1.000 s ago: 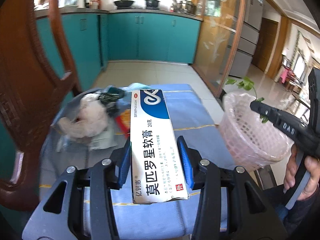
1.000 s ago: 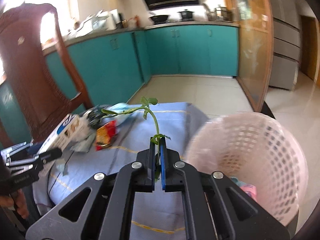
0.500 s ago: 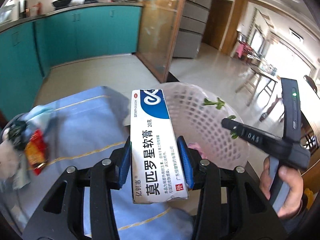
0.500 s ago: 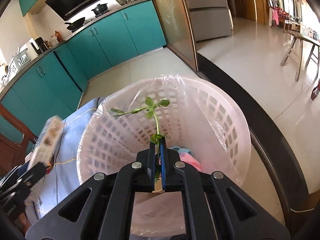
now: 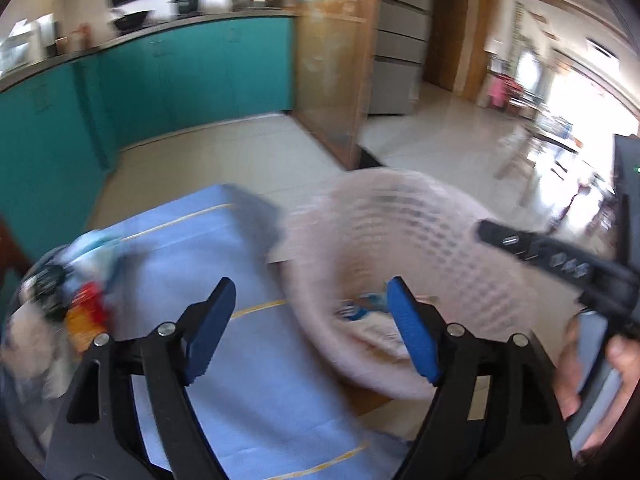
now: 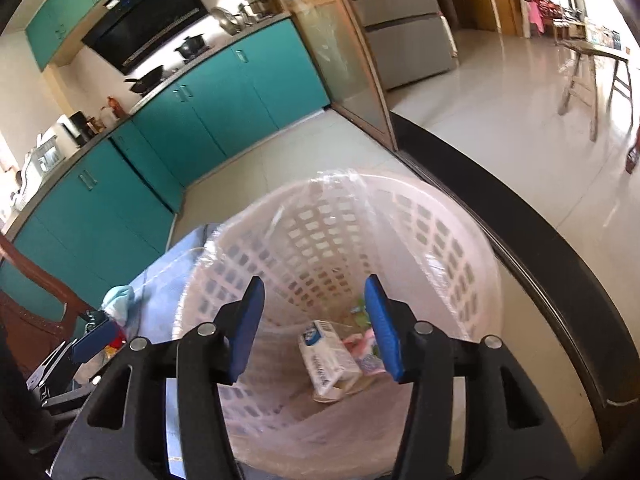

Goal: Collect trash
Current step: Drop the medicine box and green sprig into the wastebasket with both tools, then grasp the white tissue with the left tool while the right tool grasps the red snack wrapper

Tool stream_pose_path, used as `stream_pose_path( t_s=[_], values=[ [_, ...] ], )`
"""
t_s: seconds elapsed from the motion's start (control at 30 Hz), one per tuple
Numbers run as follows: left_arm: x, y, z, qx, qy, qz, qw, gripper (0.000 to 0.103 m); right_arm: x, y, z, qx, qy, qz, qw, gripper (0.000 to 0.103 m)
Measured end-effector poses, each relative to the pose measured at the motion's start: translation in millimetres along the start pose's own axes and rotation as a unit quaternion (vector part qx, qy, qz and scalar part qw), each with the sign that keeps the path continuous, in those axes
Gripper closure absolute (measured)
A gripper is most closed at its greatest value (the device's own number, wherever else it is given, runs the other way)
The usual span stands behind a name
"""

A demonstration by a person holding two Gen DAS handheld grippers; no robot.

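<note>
Trash pile [image 5: 60, 312] at nine o'clock on blue tabletop [image 5: 224, 280]: light, crumpled, soft; pinch wrapper edges. Both grippers' fingers [image 6: 248, 316] opening, empty.

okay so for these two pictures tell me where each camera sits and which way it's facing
Left wrist: rides the left hand-held gripper, angled down over the blue cloth toward the basket; the jaws are opening, empty, and the person's right hand shows.
Right wrist: rides the right hand-held gripper, looking down into the basket at the white box; jaws opening, empty.
Shared: basket, cloth, teal cabinets.
</note>
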State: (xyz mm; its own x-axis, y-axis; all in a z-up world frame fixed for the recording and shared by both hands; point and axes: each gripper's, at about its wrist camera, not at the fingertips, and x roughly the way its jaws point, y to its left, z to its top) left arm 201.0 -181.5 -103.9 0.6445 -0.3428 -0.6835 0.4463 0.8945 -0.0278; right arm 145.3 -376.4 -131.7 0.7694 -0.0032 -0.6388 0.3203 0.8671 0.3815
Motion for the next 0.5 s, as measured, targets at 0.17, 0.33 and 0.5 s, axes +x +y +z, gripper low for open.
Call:
stream_pose_path(
  t_s=[0.17,0.33,0.5],
  values=[
    [-29,72,-49,-0.046,0.004,0.125,0.9911,0.022,1,49,-4,-0.077,-0.014,0.03,0.996,0.051],
    [-54,140,-86,-0.087,0.037,0.19,0.9772,0.034,32,129,-29,-0.181,0.048,0.103,0.977,0.051],
    [-56,193,-119,-0.157,0.081,0.22,0.9595,0.034,67,210,-58,-0.263,0.098,0.162,0.946,0.051]
  ],
)
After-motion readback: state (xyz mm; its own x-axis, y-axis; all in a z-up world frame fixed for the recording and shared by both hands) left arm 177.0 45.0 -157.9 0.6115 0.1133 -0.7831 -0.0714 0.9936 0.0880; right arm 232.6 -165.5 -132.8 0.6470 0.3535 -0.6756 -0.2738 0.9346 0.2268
